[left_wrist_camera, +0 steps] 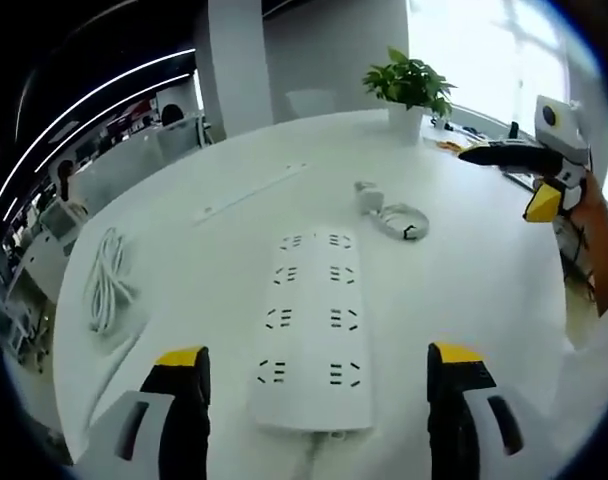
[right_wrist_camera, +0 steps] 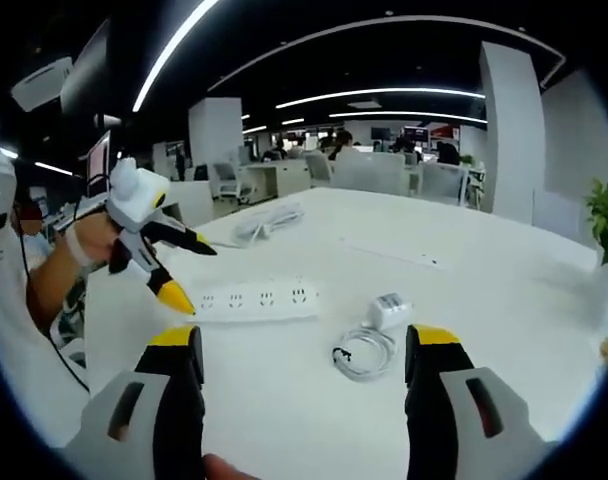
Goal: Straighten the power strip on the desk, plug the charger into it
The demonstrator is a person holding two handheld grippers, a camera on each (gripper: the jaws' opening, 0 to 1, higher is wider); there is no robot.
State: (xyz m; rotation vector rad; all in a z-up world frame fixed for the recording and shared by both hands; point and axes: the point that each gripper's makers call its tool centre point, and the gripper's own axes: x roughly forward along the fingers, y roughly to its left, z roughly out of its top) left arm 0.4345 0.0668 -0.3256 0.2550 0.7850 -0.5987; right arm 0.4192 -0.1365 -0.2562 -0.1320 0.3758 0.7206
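Both tools apart, empty; power strip (left_wrist_camera: 312,330) rigid, slippery on worktop (left_wrist_camera: 464,290), best pinched across its width; charger (right_wrist_camera: 391,309) light, by body

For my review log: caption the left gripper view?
Open left gripper above white rectangular power strip; white charger with coiled cable beyond.

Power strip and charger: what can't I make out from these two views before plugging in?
- Power strip: its near end and cord leave the left gripper view between the left gripper's open jaws.
- Charger: prongs not visible in the right gripper view; too small, body turned away.
- Charger cable: coiled, its connector too small to tell.
- Right gripper: open, empty.
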